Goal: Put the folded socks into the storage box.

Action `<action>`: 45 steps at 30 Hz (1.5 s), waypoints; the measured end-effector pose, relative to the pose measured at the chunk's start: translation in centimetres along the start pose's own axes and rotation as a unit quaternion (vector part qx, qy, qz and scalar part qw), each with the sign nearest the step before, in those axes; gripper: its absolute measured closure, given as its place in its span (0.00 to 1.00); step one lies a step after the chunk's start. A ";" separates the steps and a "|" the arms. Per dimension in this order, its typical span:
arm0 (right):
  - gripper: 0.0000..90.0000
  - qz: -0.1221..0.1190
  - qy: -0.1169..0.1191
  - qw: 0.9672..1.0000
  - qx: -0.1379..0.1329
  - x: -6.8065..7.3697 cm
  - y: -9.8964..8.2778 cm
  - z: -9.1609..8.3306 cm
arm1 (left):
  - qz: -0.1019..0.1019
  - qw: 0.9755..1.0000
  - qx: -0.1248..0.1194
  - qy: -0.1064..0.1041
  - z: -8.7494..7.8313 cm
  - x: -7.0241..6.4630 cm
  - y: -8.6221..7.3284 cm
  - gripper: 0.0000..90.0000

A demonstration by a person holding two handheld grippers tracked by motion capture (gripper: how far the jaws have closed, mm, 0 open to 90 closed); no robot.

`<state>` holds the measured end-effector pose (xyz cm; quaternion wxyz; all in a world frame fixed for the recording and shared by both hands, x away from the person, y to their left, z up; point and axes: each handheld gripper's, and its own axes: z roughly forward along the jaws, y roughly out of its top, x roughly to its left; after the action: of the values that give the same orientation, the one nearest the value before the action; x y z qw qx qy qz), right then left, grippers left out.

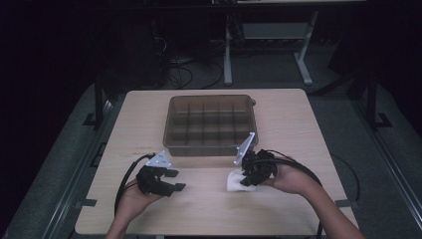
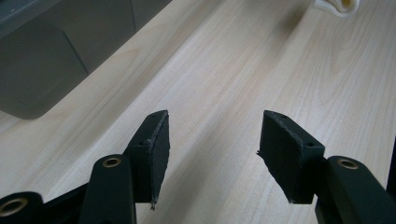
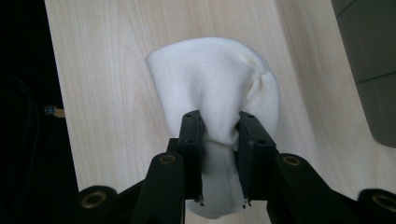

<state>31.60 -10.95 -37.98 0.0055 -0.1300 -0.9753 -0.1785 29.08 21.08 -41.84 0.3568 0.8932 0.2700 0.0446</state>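
Right gripper (image 3: 219, 140): jaws narrow, pinching a rolled white sock (image 3: 215, 84) at its middle; the sock rests on the desk (image 1: 209, 199), at about 5 o'clock from the grey divided bin (image 1: 211, 124). Left gripper (image 2: 212, 144): jaws wide, nothing between them, at about 9 o'clock from the sock. Judged step: carry the roll to a bin compartment. To do it well, keep the pinch firm so the roll stays bundled, lift clear of the near wall, and lower it squarely into one cell before letting go.
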 end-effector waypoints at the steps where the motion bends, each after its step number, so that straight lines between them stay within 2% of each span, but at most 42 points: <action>1: 0.81 0.000 0.000 1.000 0.001 0.0 0.0 0.0 | 0.000 1.000 0.000 0.000 0.0 0.0 0.0 0.47; 45: 0.81 0.009 -0.007 1.000 0.009 -1.6 0.7 -2.2 | -0.011 1.000 -0.006 0.004 -0.4 0.6 -0.2 0.43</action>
<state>33.27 -11.52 -35.73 0.0016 -0.1395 -0.9758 -0.1686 29.42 21.78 -41.75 0.3612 0.8879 0.2812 0.0458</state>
